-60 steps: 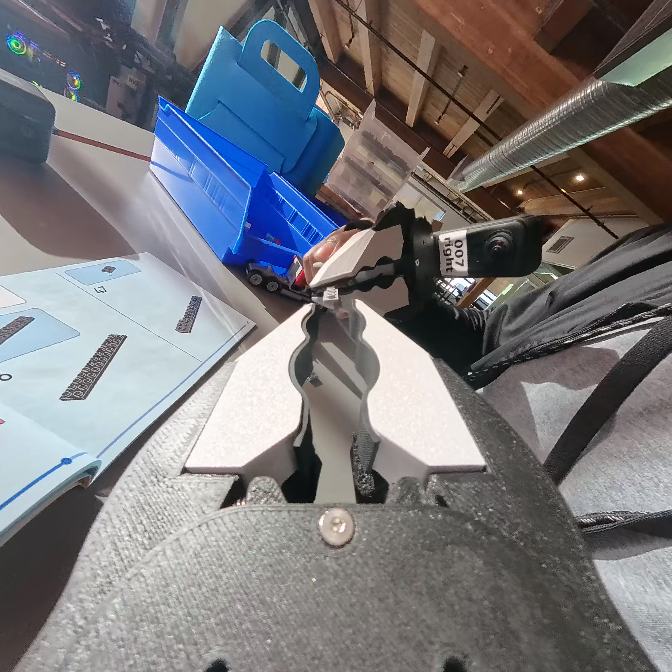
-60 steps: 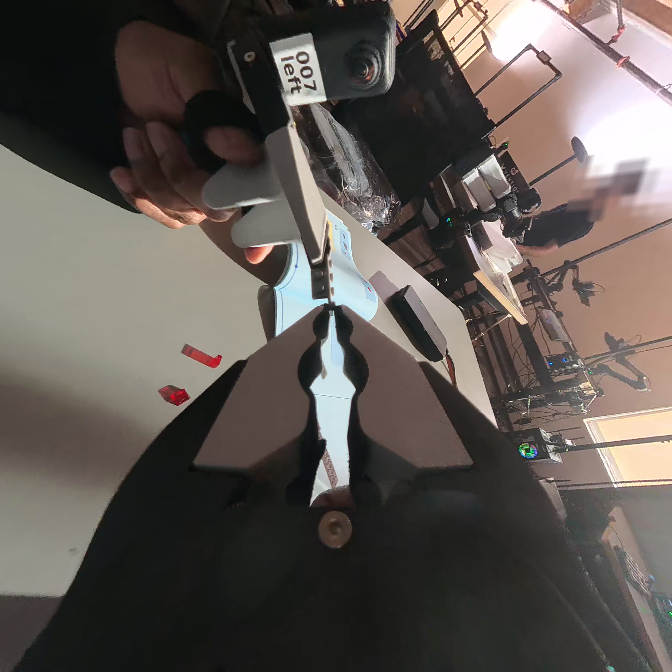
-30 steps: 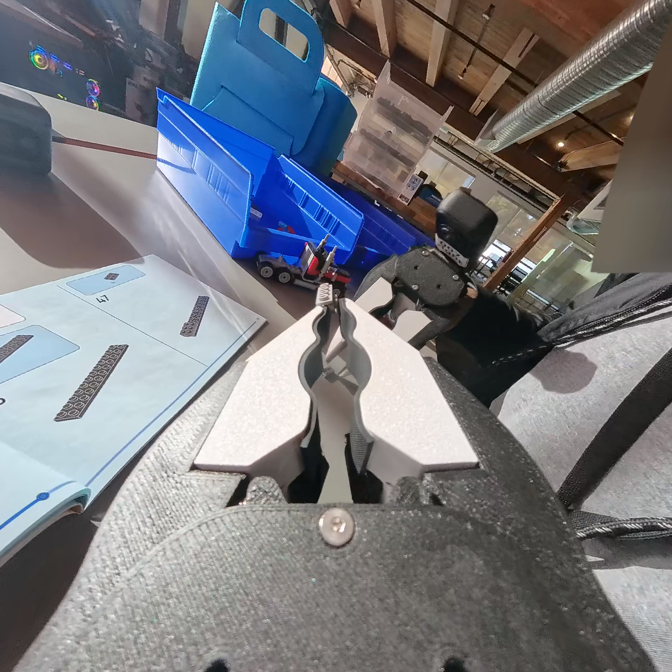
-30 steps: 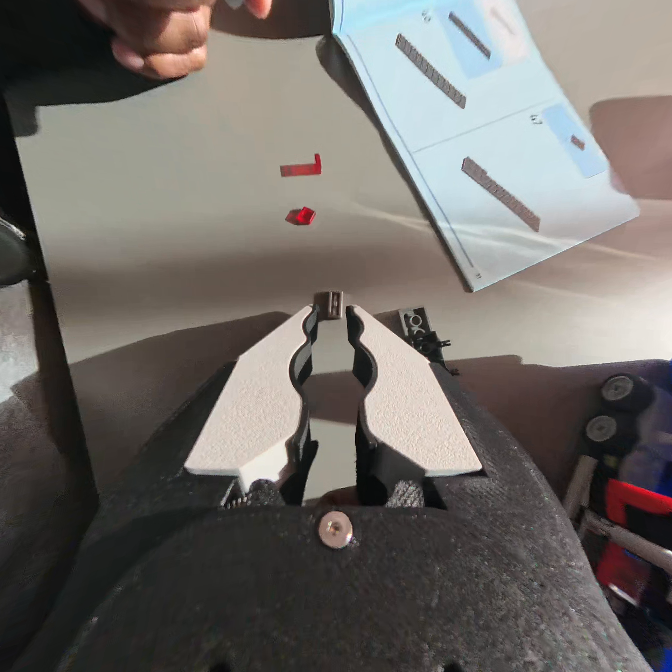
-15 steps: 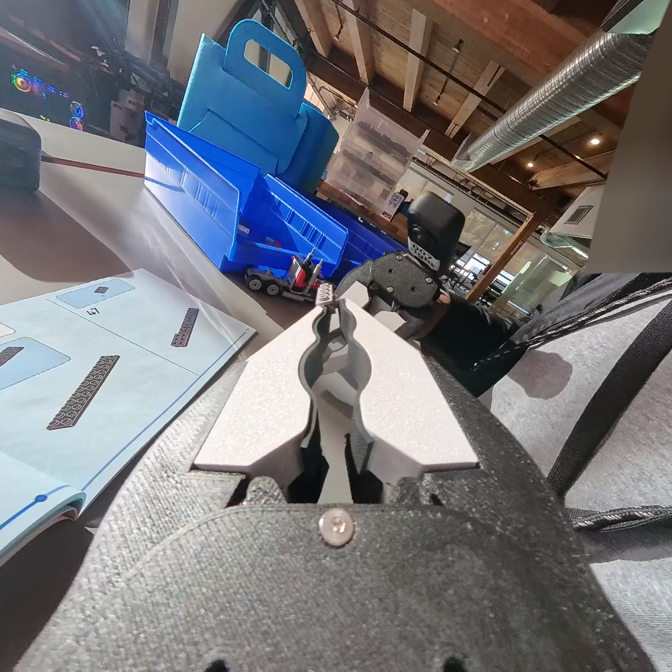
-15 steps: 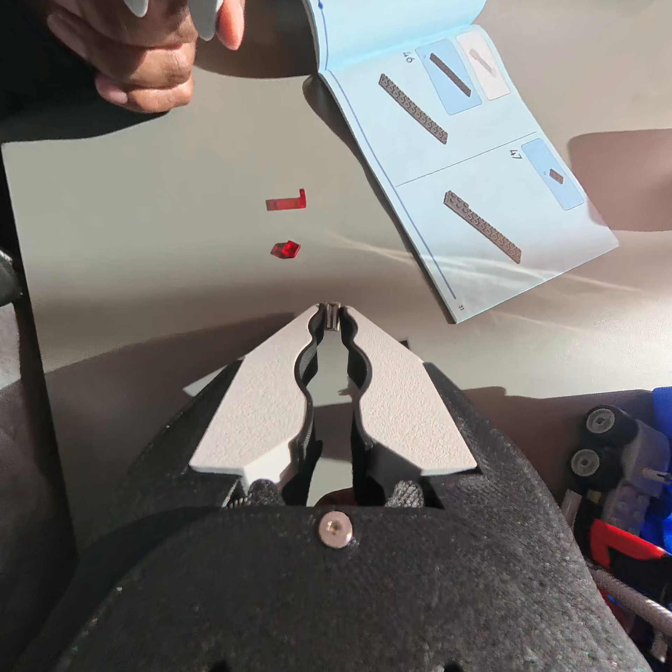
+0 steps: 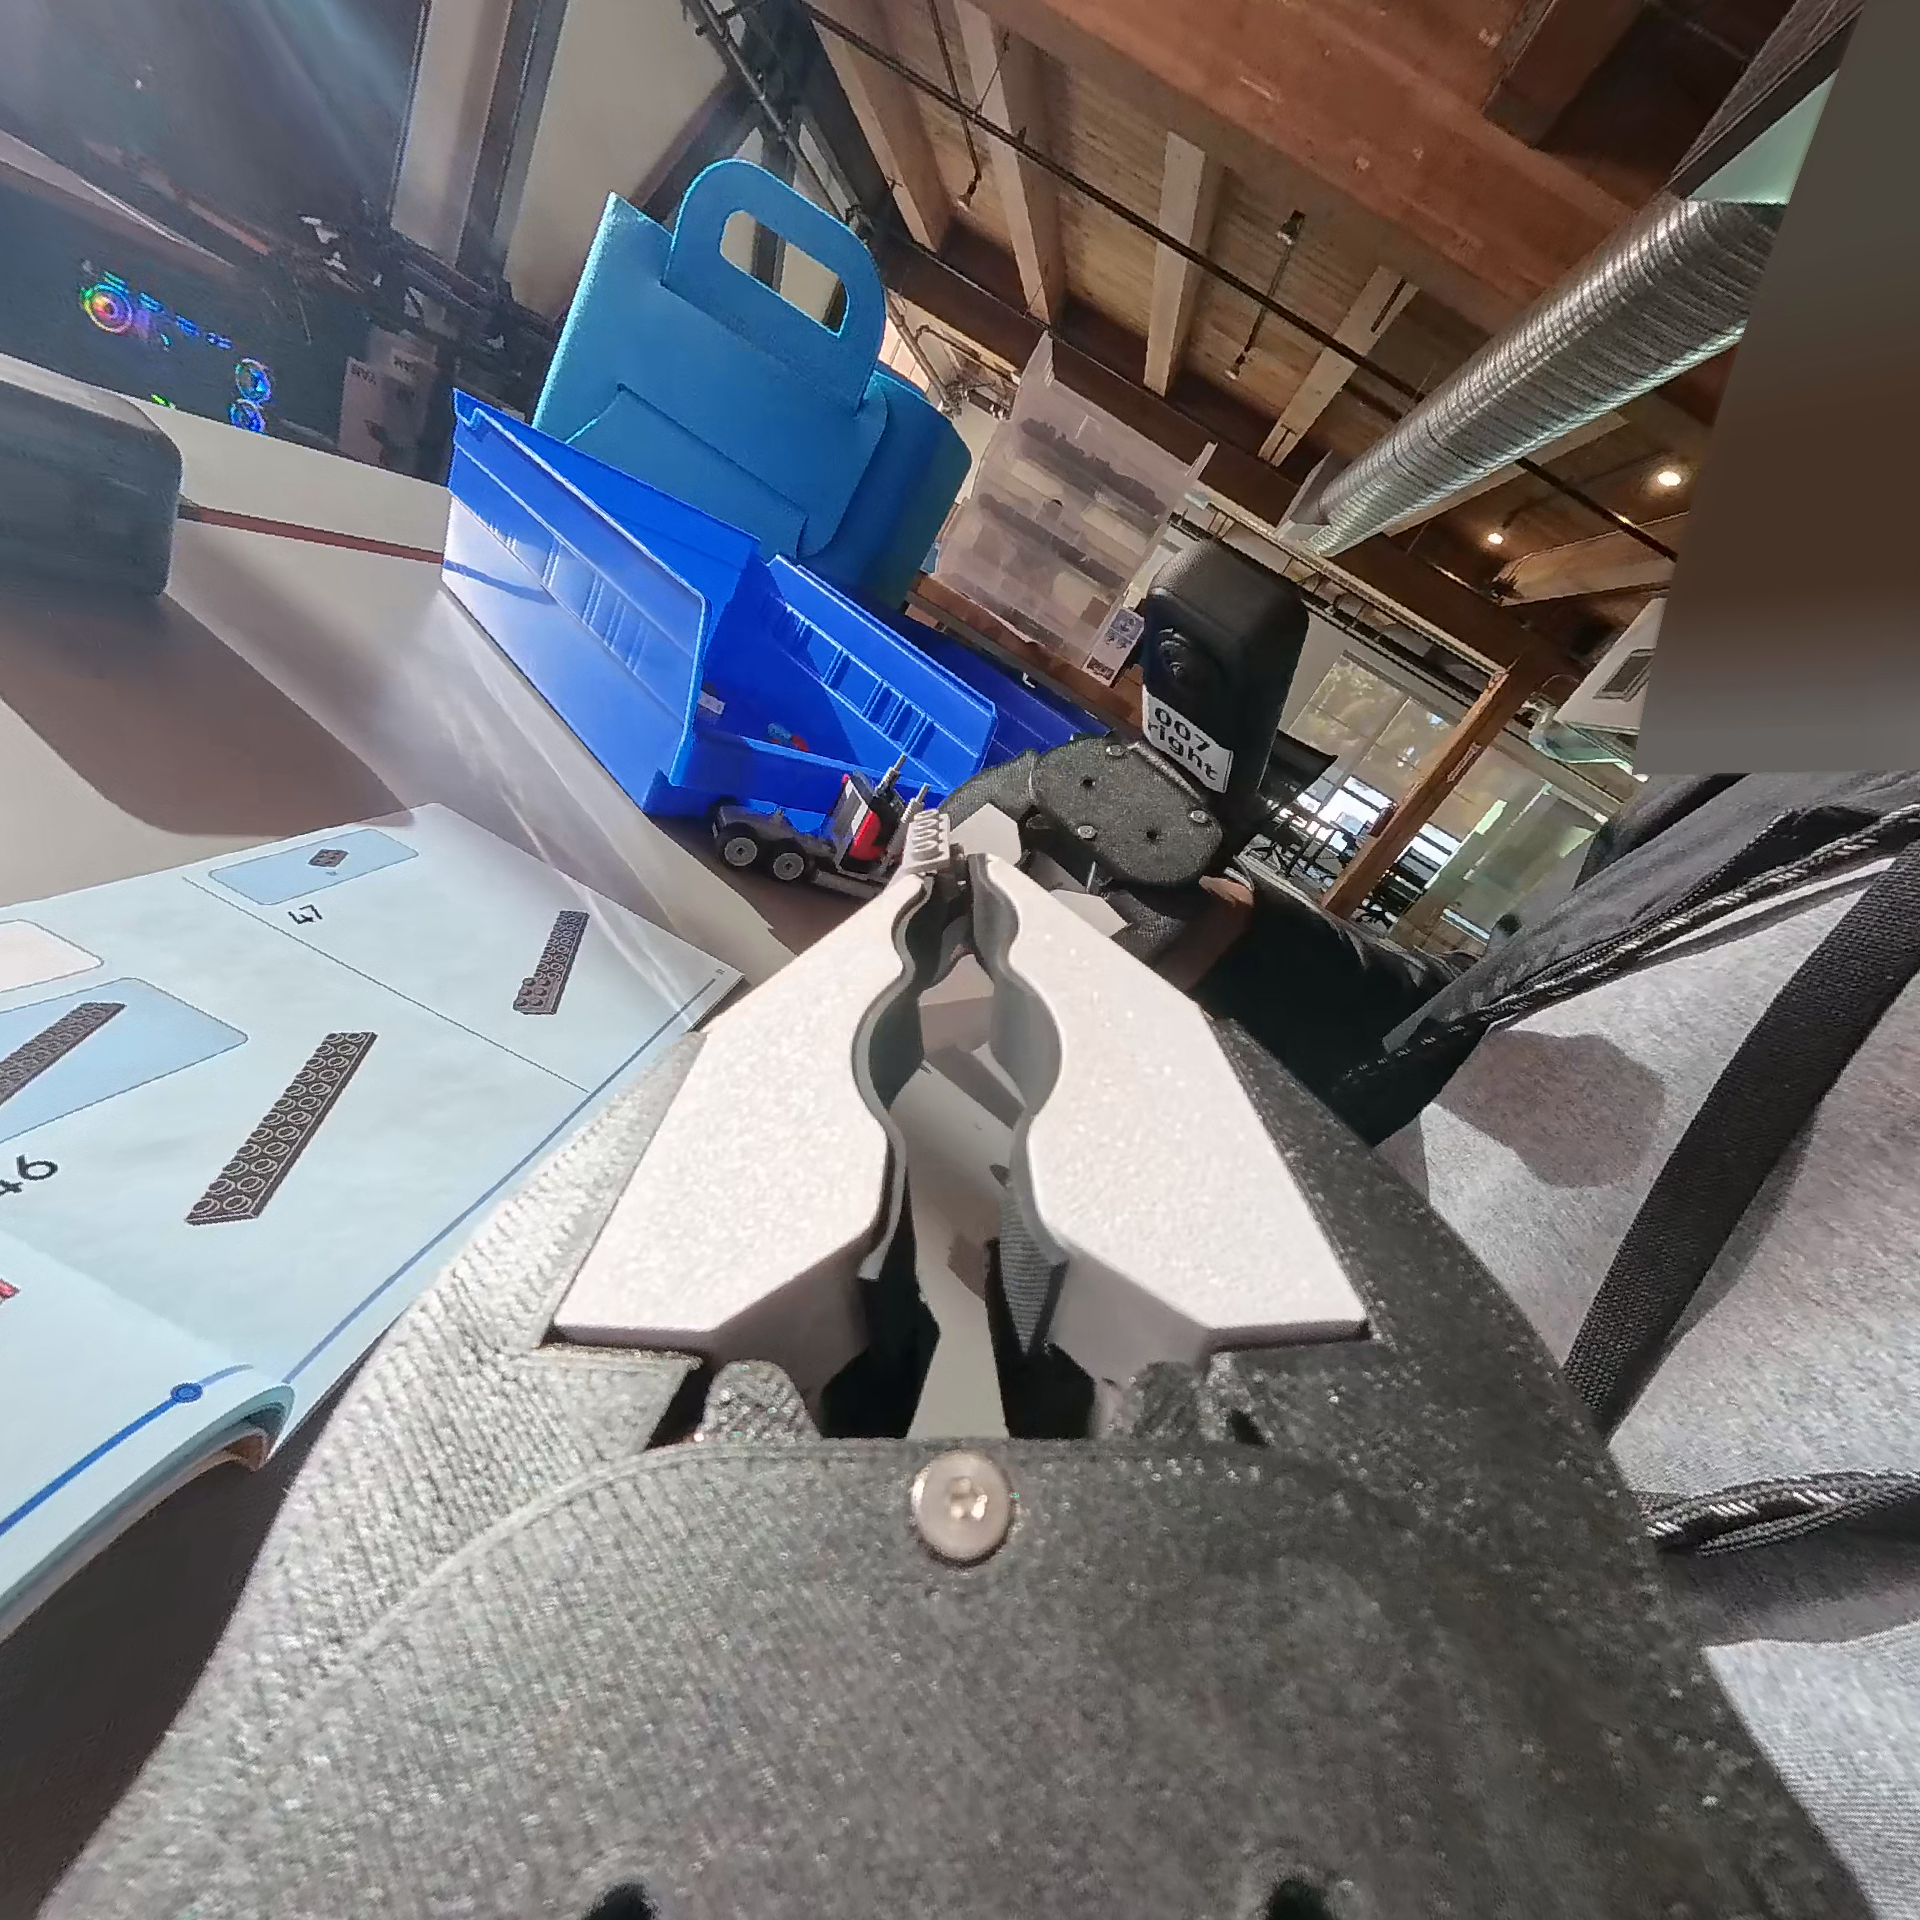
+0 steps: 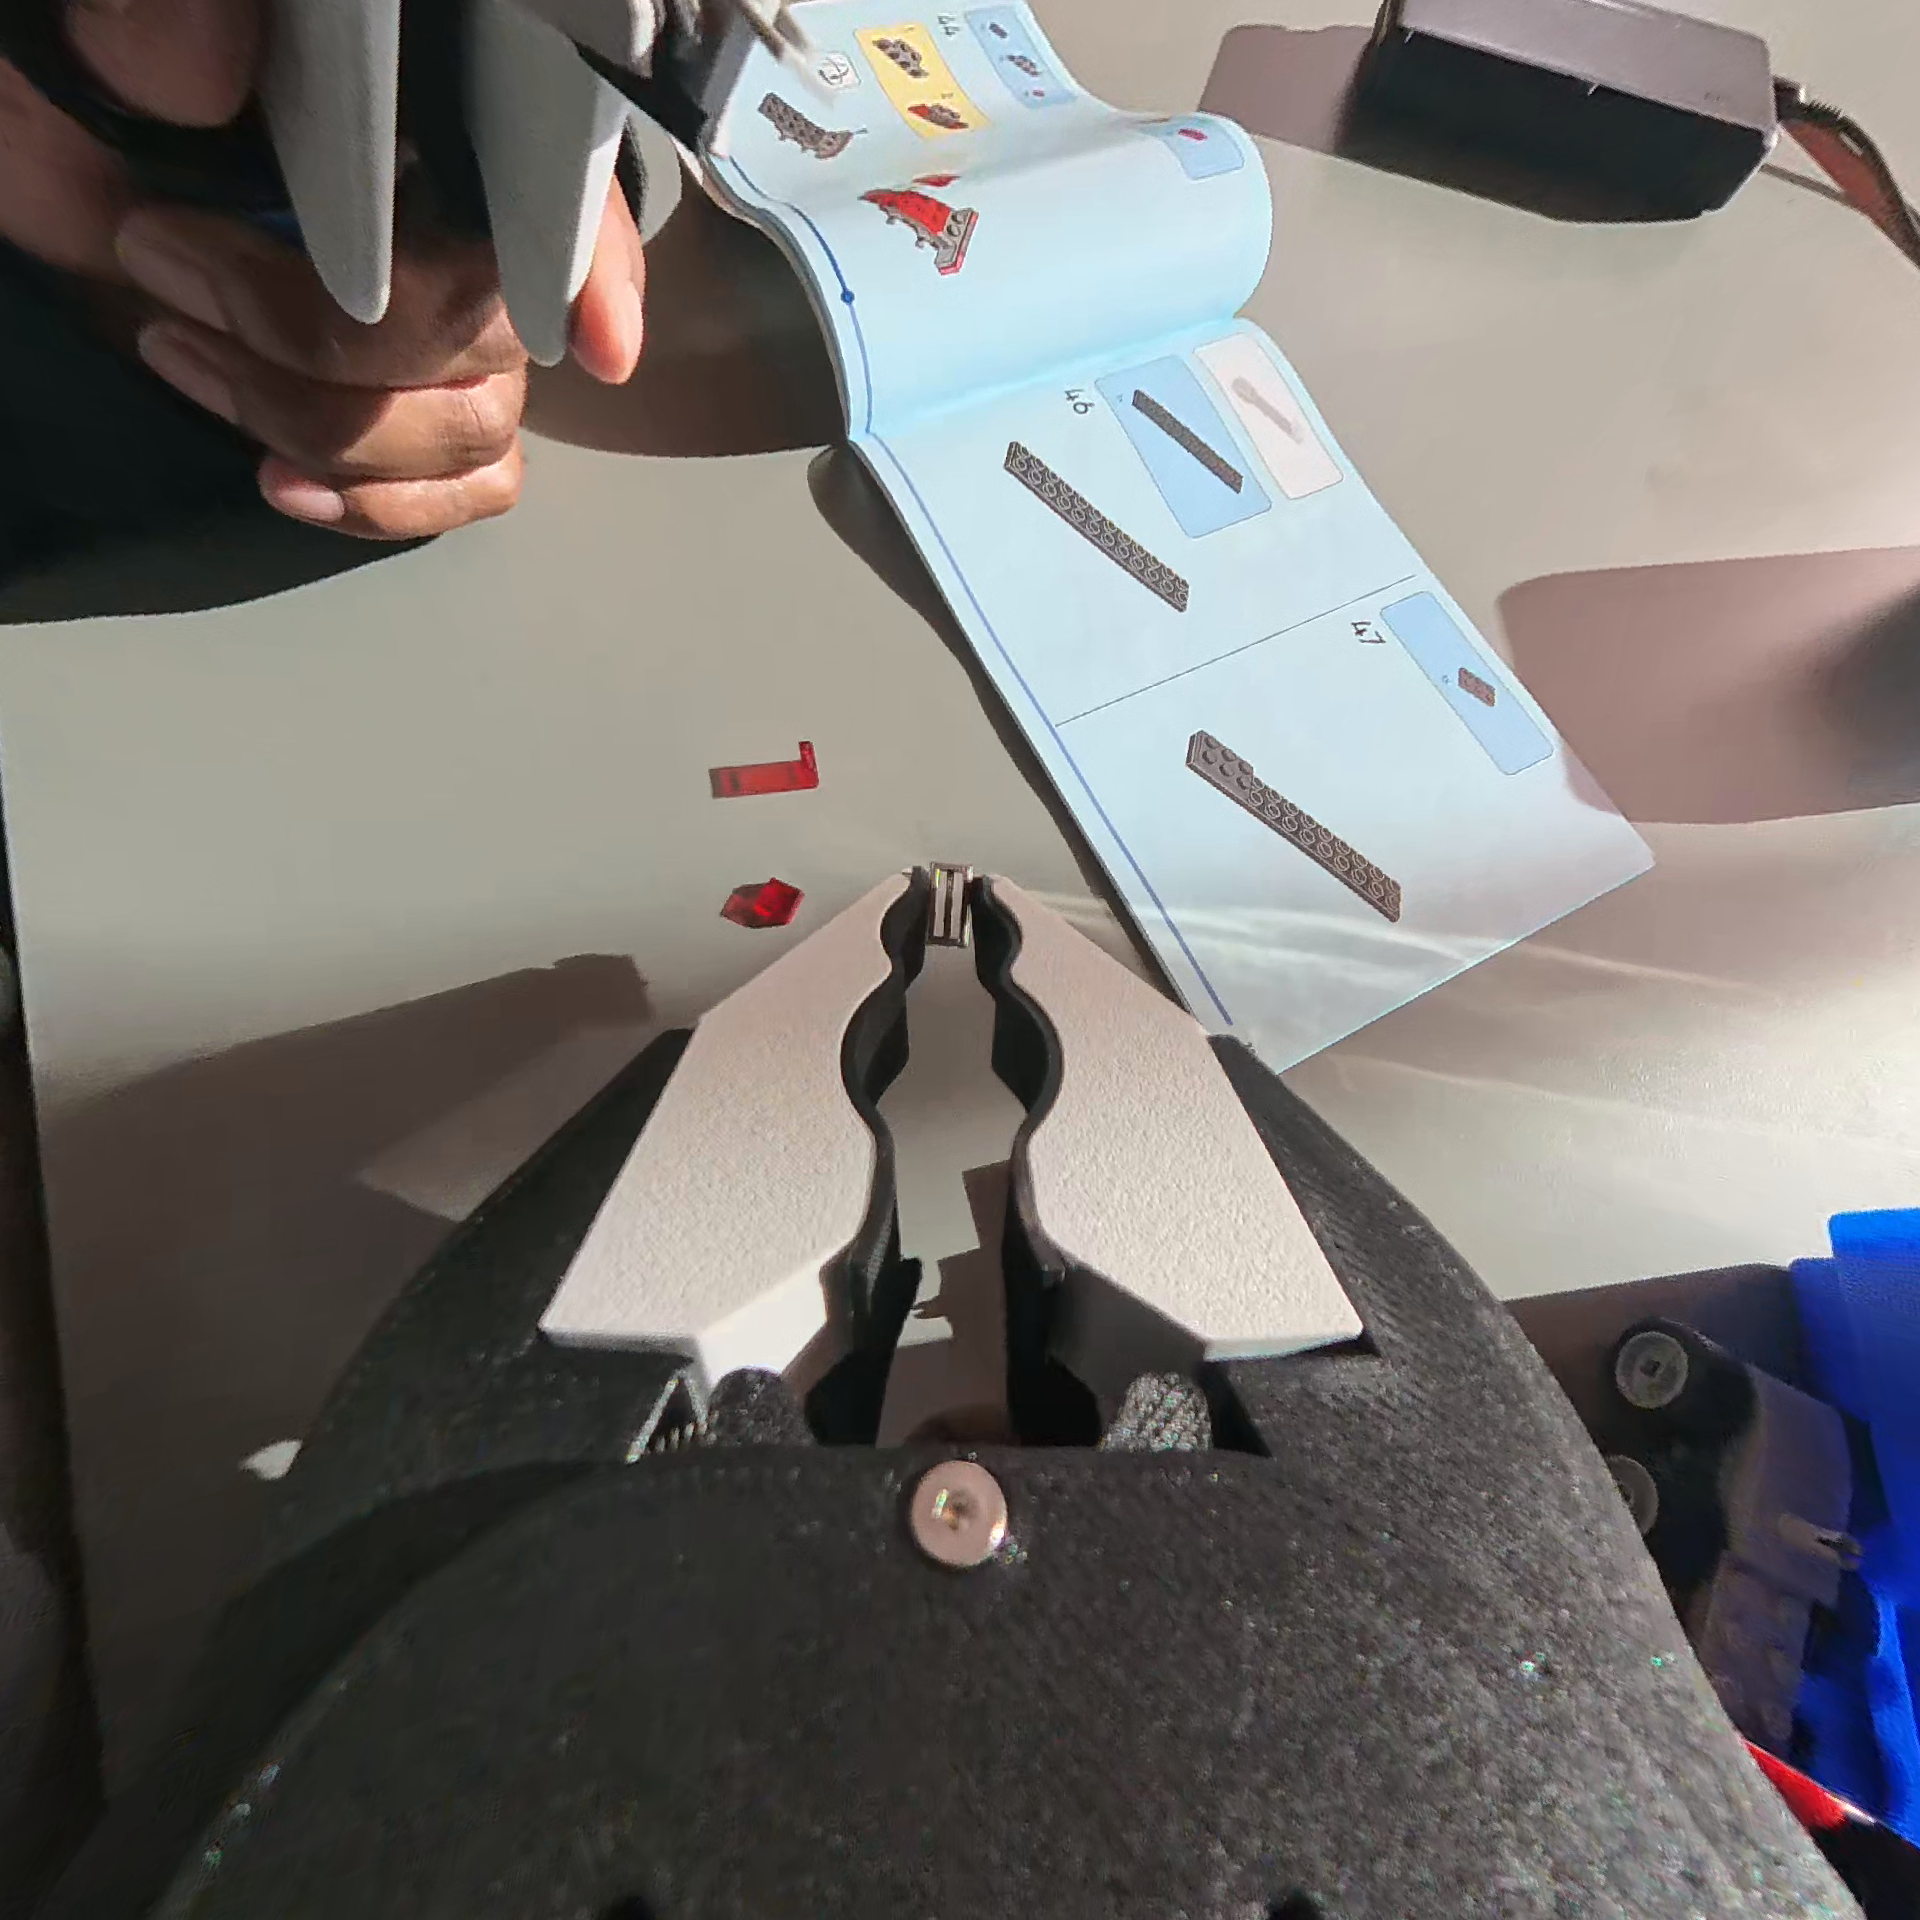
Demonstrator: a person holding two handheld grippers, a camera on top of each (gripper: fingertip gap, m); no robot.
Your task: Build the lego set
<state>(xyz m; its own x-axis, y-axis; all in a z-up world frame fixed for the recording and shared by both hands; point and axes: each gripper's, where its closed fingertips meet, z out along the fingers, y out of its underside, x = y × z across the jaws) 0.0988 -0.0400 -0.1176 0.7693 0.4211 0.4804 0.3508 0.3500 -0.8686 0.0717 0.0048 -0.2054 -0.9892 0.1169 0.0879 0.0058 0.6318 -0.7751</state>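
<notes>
My left gripper (image 7: 951, 878) is shut on a long grey studded plate (image 7: 928, 836) that runs lengthwise between the fingers, with its end sticking out at the tips. My right gripper (image 8: 948, 883) is shut on a small grey piece (image 8: 948, 906) and points down at the grey table (image 8: 416, 883). Two red pieces lie just beyond its tips: an L-shaped one (image 8: 764, 777) and a small chunk (image 8: 764, 902). The right gripper's black body (image 7: 1101, 821) shows past my left fingertips. The left gripper (image 8: 743, 42), held in a hand (image 8: 395, 395), shows at the top left of the right wrist view.
An open light-blue instruction booklet (image 8: 1247, 623) (image 7: 312, 1039) lies on the table. A part-built truck (image 7: 810, 831) (image 8: 1766, 1455) stands by blue bins (image 7: 665, 623) and a blue felt bag (image 7: 748, 364). A black box (image 8: 1558, 104) sits at the far edge. My right fingertips sit around 10 cm from my left ones. My right gripper is the nearer one to the small chunk (image 8: 764, 902): about 4 cm, against 12 cm.
Two seconds ago the grippers met tip to tip. The right one has since pulled away with the small grey piece and turned down over the table near the red pieces. The left still holds the long plate.
</notes>
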